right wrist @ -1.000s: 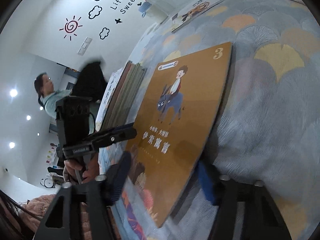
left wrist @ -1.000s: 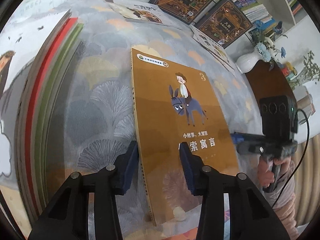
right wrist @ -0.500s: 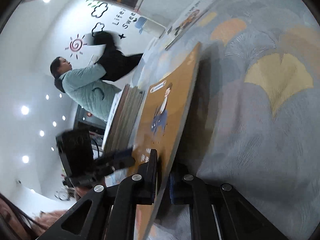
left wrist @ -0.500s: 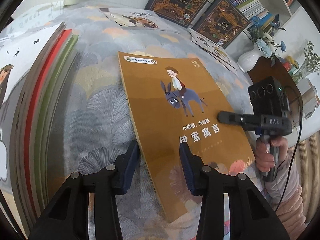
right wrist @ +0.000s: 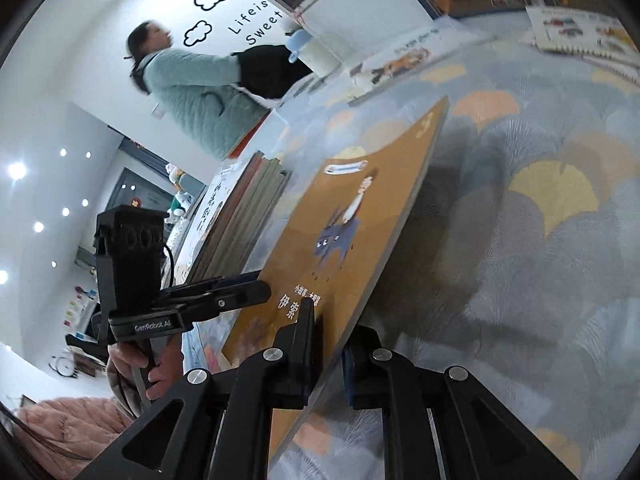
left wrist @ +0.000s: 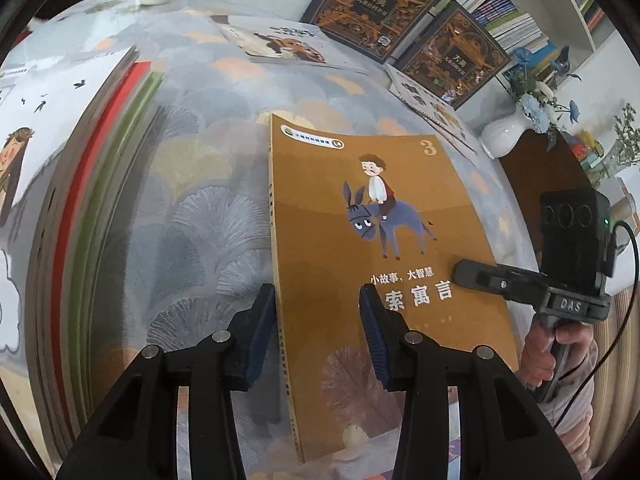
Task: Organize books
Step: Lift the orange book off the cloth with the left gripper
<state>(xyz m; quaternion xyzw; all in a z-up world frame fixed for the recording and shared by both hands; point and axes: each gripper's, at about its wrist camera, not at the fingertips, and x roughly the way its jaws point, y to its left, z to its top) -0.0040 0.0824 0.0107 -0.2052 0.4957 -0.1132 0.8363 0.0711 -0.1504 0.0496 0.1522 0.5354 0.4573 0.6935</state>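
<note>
An orange book (left wrist: 360,216) with a boy on a donkey lies tilted on the patterned tablecloth (left wrist: 192,200), its right edge raised. My right gripper (right wrist: 332,344) is shut on that edge near the lower corner. In the left wrist view the right gripper (left wrist: 464,274) reaches in from the right, one finger on the cover. My left gripper (left wrist: 316,332) hovers at the spine side with its jaws apart. The spine runs between the fingers without being pressed. A stack of books (left wrist: 80,200) lies to the left of the orange book.
A flat picture book (left wrist: 280,40) and a thin booklet (left wrist: 432,104) lie farther back. Two dark ornate books (left wrist: 376,4) lean against a bookshelf. A white vase of flowers (left wrist: 504,136) stands at the right. A person in a pale green jacket (right wrist: 192,96) stands beyond the table.
The right gripper closed on the orange book's right edge and lifted it, so the book now tilts. The left gripper stayed in place with the same gap.
</note>
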